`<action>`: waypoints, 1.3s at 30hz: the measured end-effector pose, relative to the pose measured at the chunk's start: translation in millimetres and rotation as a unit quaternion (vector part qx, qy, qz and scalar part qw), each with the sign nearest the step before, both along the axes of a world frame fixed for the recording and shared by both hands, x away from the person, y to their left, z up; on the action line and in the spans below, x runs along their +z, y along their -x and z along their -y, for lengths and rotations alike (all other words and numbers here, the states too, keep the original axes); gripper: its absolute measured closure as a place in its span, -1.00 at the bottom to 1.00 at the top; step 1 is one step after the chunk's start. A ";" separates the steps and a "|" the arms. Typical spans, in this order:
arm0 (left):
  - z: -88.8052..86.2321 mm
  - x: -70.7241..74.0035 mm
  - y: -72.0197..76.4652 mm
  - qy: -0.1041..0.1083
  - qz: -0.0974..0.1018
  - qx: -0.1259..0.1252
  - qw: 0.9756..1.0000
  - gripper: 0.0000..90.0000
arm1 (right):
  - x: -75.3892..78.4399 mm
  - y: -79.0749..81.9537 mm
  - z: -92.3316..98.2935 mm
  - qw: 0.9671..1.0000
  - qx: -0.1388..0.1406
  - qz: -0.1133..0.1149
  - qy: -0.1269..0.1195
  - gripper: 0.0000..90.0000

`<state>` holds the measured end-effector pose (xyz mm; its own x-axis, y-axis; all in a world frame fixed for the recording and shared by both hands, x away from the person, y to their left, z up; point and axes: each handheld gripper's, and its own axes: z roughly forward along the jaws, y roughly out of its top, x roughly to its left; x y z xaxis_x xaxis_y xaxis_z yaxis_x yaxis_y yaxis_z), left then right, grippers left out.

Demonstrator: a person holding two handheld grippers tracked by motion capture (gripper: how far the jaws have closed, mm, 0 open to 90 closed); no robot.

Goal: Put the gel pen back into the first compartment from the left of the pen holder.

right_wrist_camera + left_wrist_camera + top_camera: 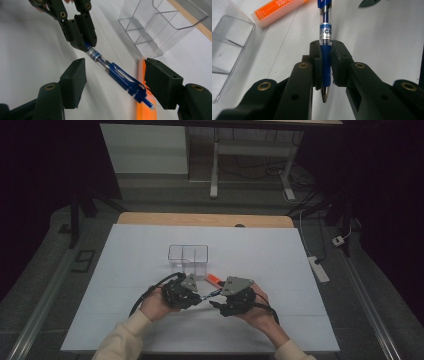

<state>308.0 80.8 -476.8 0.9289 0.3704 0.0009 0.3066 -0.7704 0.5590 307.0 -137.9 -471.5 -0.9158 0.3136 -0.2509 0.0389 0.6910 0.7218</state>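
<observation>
Gripping the rubber grip of a blue click pen with a clear barrel (325,45), just above its metal tip, with the black fingers (315,65) of the left gripper (325,67) closed tight on it. Held above the white tabletop (125,270), pen body reaching out toward the right gripper (115,82), probably so the far end can be taken or worked. Standing open on either side of the pen's clip end, the right gripper's fingers (73,80) not touching it, with clear gaps both sides; seemingly lined up to close on the clip or push-button.

Printed on the pen's white band, blue letters, partly readable as "C" and a few more, too cut off by the fingers to make out fully.

Lying flat on the tabletop just beyond the pen, an orange rectangular eraser-like block (275,11) with white lettering, too blurred to read with confidence. Standing farther back, a clear plastic organiser box with dividers (188,255), upright, likely the place for stationery.

Coming in from the bottom edge of the high view, two forearms in cream sleeves (122,337).
</observation>
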 end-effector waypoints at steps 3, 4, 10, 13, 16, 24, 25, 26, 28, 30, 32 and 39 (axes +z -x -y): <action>0.5 -0.5 -0.7 0.000 -0.001 -0.004 1.000 0.77 | -4.0 -0.1 -5.0 1.000 0.008 0.001 0.015 -0.23; 0.7 -0.7 -0.9 0.001 -0.002 -0.005 1.000 0.77 | -5.4 -0.1 -6.5 1.000 0.010 0.003 0.023 -0.20; 0.5 1.0 0.0 0.004 -0.010 -0.020 1.000 0.77 | -10.0 2.9 -9.8 0.997 0.029 0.030 0.070 0.25; -1.1 1.9 -0.5 0.012 -0.017 -0.025 0.999 0.77 | -12.1 4.7 -10.6 0.994 0.042 0.039 0.091 0.33; -3.3 2.8 -1.4 0.019 -0.027 -0.034 0.999 0.77 | -15.1 7.2 -13.5 0.990 0.054 0.052 0.121 0.40; -8.7 5.4 -1.7 0.042 -0.036 -0.045 0.997 0.77 | -19.8 13.5 -18.4 0.980 0.094 0.092 0.150 0.60; -9.6 6.7 -1.7 0.046 -0.036 -0.043 0.997 0.77 | -20.1 14.2 -18.3 0.979 0.100 0.095 0.150 0.63; -10.6 7.7 -1.3 0.050 -0.033 -0.043 0.997 0.76 | -19.5 14.7 -18.4 0.977 0.107 0.100 0.155 0.65; -12.8 9.4 -0.8 0.057 -0.029 -0.040 0.997 0.75 | -19.6 15.5 -18.8 0.976 0.116 0.109 0.151 0.69; -15.3 11.1 -0.8 0.065 -0.023 -0.034 0.997 0.73 | -19.0 15.9 -18.3 0.977 0.117 0.108 0.142 0.71; -17.7 12.9 -1.0 0.075 -0.014 -0.023 0.997 0.68 | -16.7 17.1 -16.8 0.981 0.103 0.095 0.134 0.72; -24.5 18.9 0.6 0.133 0.023 0.027 0.990 0.35 | -13.0 12.0 -9.9 0.986 0.088 0.084 0.113 0.72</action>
<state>307.4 105.3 -457.8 0.9093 0.4116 -0.0608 0.3117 -0.5772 0.7548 295.0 -128.0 -484.4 -0.8906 0.0725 -0.4491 -0.2030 0.8202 0.5349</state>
